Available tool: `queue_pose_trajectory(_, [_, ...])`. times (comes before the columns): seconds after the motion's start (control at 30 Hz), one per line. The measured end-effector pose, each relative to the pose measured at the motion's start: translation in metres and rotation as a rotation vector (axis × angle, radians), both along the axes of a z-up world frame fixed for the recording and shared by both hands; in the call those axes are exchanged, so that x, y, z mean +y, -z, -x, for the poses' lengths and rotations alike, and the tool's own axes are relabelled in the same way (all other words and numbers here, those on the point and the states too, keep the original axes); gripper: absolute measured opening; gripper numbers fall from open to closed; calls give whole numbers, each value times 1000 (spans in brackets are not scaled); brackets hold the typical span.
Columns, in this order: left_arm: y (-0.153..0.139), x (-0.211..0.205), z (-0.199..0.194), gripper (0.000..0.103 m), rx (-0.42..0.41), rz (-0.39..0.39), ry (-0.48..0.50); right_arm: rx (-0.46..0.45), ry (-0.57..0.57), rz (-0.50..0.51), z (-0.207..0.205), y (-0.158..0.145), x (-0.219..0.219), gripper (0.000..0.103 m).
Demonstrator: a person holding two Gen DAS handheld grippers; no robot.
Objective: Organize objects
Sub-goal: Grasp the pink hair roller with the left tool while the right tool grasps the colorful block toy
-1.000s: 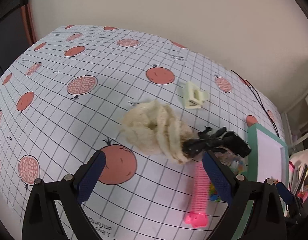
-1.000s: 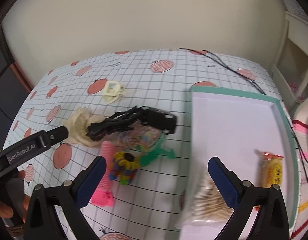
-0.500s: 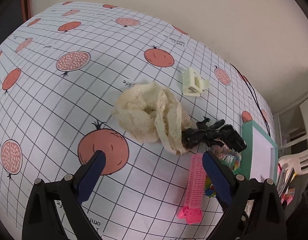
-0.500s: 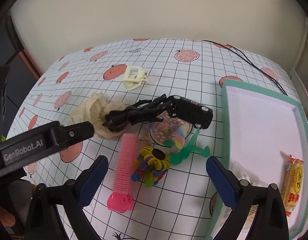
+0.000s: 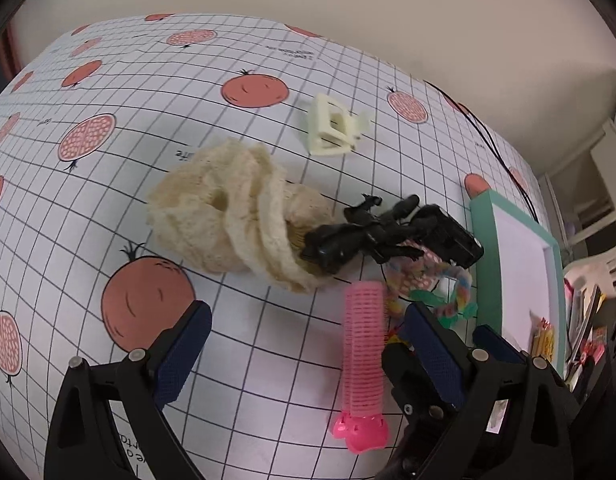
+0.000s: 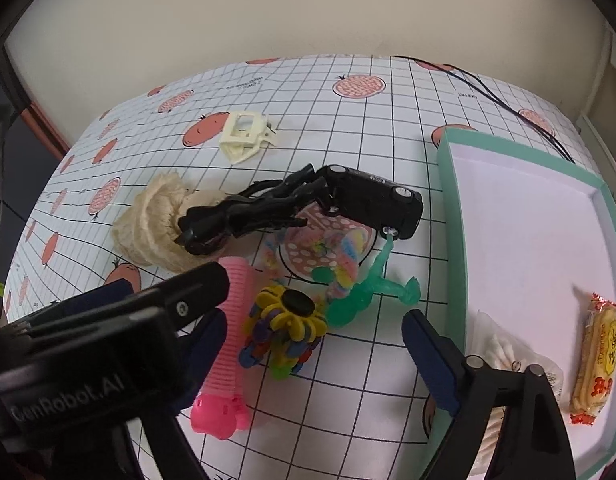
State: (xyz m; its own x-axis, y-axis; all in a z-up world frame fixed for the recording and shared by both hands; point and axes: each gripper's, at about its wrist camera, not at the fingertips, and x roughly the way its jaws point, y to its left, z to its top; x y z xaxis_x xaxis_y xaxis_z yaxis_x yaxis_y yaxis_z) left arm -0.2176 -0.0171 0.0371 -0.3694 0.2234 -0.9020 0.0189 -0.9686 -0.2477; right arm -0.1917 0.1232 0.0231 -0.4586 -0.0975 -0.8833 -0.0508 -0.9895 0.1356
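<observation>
A pile of hair things lies on the fruit-print cloth. In it are a cream scrunchie, a black claw clip, a pink hair roller and a cream claw clip further back. My left gripper is open, low over the cloth, with the roller just inside its right finger. My right gripper is closing, and its pads touch nothing. A yellow bundle of hair ties and the pink roller lie between its fingers. The left gripper's black body hides the right gripper's left finger.
A teal-rimmed tray at the right holds a bag of cotton swabs and a snack packet. A green toy figure and pastel hair ties lie by the pile. A black cable runs along the back.
My right gripper has swung left from the tray's edge to over the pile and narrowed a little. My left gripper has dropped toward the pink roller and now crosses the right wrist view.
</observation>
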Motion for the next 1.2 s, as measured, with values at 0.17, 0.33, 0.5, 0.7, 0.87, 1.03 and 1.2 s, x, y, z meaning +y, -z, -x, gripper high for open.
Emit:
queue_pose_trajectory(0.17, [5, 6, 2, 97, -8, 11, 5, -2, 2, 16, 1, 1, 3, 85])
queue_pose_trajectory(0.33, [7, 8, 3, 97, -8, -2, -2, -6, 4, 31, 1, 1, 4, 81])
queue_pose_trajectory(0.5, [9, 11, 5, 97, -14, -26, -8, -5, -12, 40, 1, 0, 3, 74])
queue_pose_trajectory(0.7, [8, 12, 4, 95, -12, -35, -13, -1, -35, 48, -1, -3, 0, 62])
queue_pose_trajectory(0.87, [8, 12, 3, 95, -9, -14, -14, -6, -30, 62, -2, -2, 3, 60])
queue_pose_trajectory(1.03, [9, 9, 3, 95, -17, -14, -23, -8, -20, 66, -4, -2, 8, 57])
queue_pose_trajectory(1.2, [10, 11, 3, 93, -19, -4, -17, -14, -18, 69, -6, -1, 9, 57])
